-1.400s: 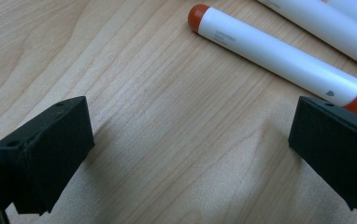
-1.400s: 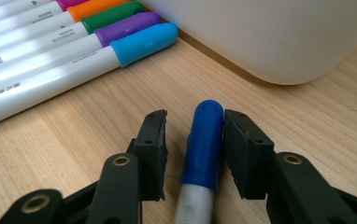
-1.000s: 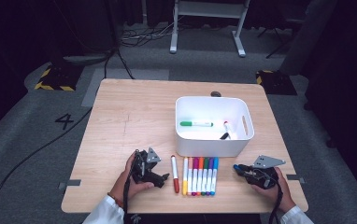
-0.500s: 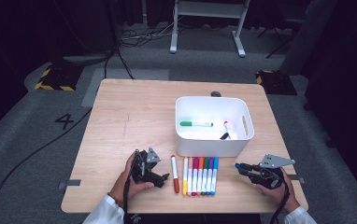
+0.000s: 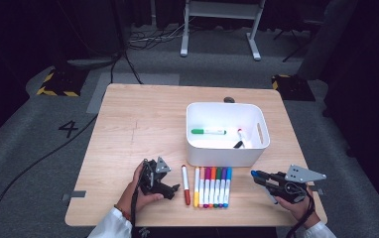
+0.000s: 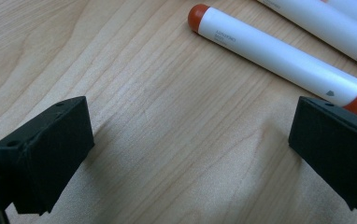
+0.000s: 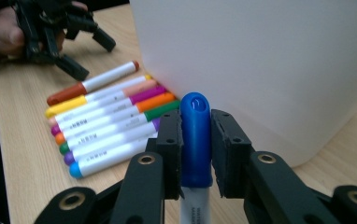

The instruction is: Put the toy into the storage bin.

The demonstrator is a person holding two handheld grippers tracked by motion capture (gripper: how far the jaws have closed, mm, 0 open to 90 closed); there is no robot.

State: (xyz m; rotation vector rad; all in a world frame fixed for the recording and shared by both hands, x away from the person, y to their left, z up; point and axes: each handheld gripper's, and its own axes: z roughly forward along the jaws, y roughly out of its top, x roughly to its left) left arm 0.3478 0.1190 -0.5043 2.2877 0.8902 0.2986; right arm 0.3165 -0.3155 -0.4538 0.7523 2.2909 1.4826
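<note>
The blue-capped marker is pinched by its cap between the jaws of the right claw, held low over the worktop to the right of the marker row and just in front of the white bin. The bin already holds a green marker and another with a red end beside a dark one. Six markers lie side by side against the bin's front wall, and a red marker lies a little apart at their left. The grip is on the cap alone, so my worry is that the body could pull free of the cap and drop, or swing as the claw tilts; a lift straight ahead might also knock the marker against the bin wall, which stands close in the right gripper view. The left claw rests on the worktop with its jaws spread wide, holding nothing, one jaw just beside the red marker's end.
</note>
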